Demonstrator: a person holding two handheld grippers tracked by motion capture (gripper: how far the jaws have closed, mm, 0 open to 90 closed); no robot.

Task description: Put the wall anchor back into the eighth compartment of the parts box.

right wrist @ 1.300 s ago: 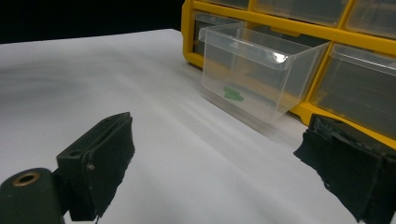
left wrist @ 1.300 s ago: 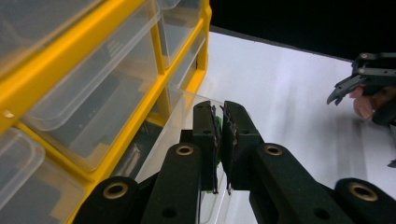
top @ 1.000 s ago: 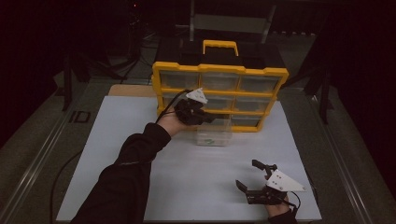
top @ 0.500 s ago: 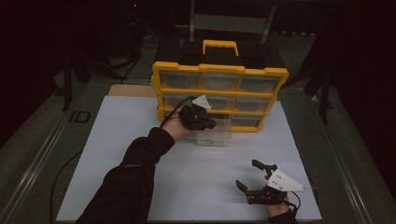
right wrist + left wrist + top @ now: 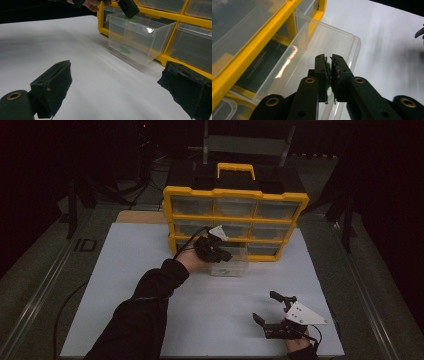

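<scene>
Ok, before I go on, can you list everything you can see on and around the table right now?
organiser case: one, yellow frame with clear drawers and a yellow handle, standing at the far edge of the mat.
clear drawer: one, see-through, pulled out of the case's bottom row and resting on the mat.
green piece: one, small, lying inside the clear drawer.
second green piece: one, small, between the left gripper's jaws.
mat: one, white, covering the table.
left gripper: black, above the clear drawer, jaws a narrow gap apart and just been opening.
right gripper: black, on the mat's near right, jaws wide apart, nothing between them.
</scene>
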